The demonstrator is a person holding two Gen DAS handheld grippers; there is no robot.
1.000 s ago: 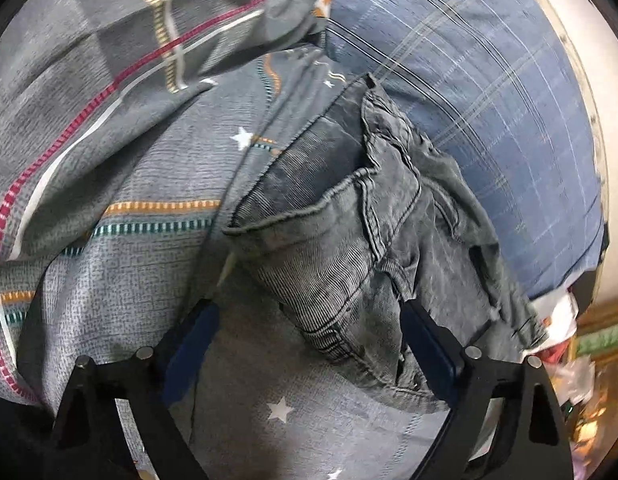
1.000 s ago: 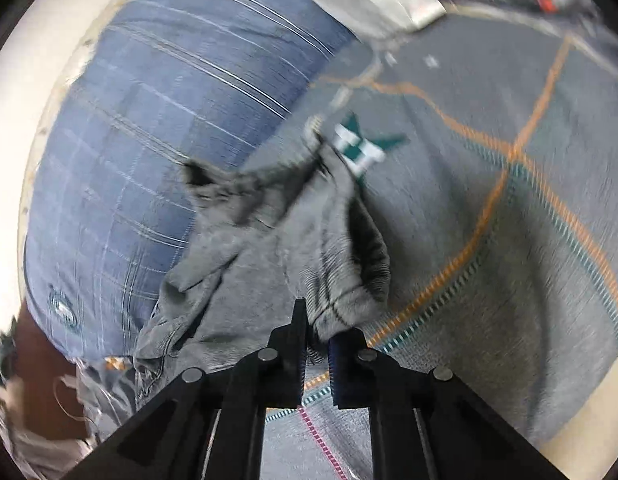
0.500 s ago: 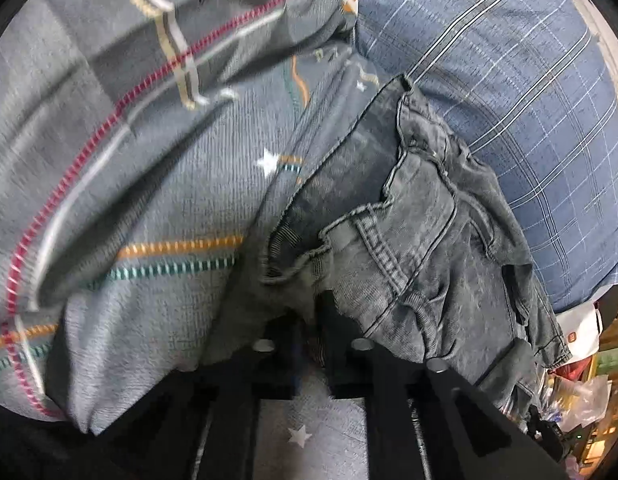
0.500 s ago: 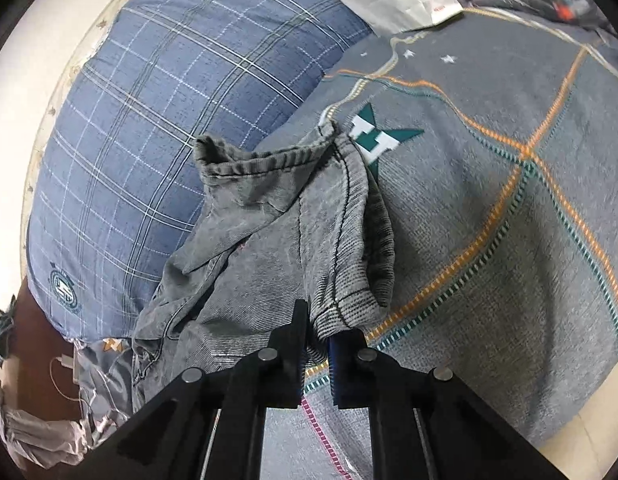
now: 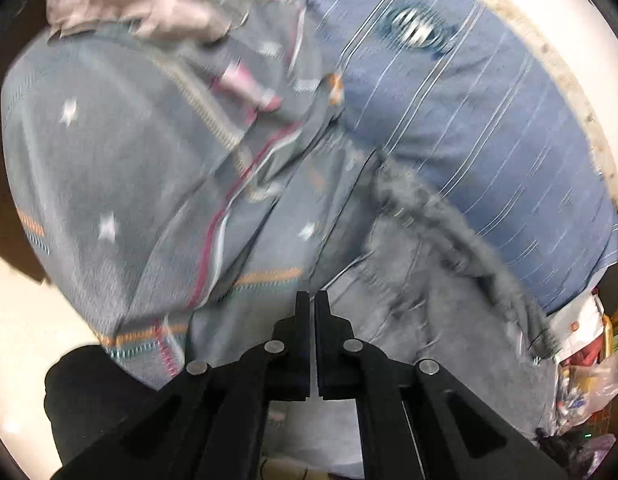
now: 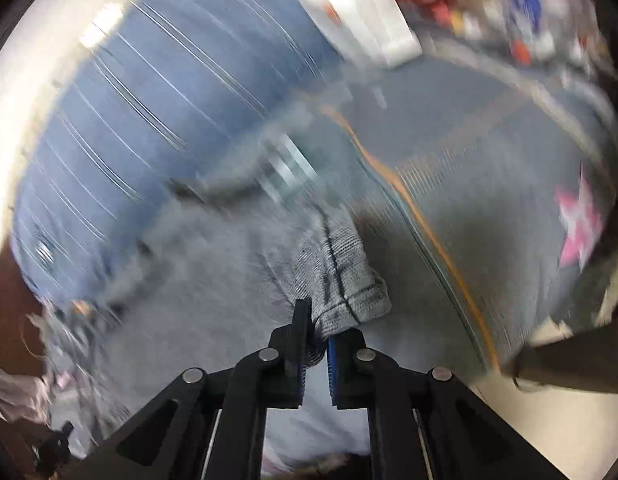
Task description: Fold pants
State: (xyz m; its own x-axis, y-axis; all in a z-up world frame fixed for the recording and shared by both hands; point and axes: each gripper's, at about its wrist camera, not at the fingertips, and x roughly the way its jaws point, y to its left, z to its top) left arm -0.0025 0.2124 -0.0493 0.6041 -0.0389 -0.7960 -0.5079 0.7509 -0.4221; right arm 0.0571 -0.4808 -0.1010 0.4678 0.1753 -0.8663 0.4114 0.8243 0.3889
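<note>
The grey denim pants hang stretched between my two grippers above a bed with a grey patterned sheet. My left gripper is shut on the pants fabric, which spreads away to the right. In the right wrist view my right gripper is shut on a hem corner of the pants; the rest of the pants falls to the left. Both views are blurred by motion.
A blue plaid pillow lies behind the pants by a white wall, also showing in the right wrist view. A white bag and clutter lie at the bed's far end. Pale floor shows beside the bed.
Both grippers have lifted and pulled back with the pants, which have come up off the sheet and spread out. The left gripper, open one second ago, closed on the waistband and stays shut.
</note>
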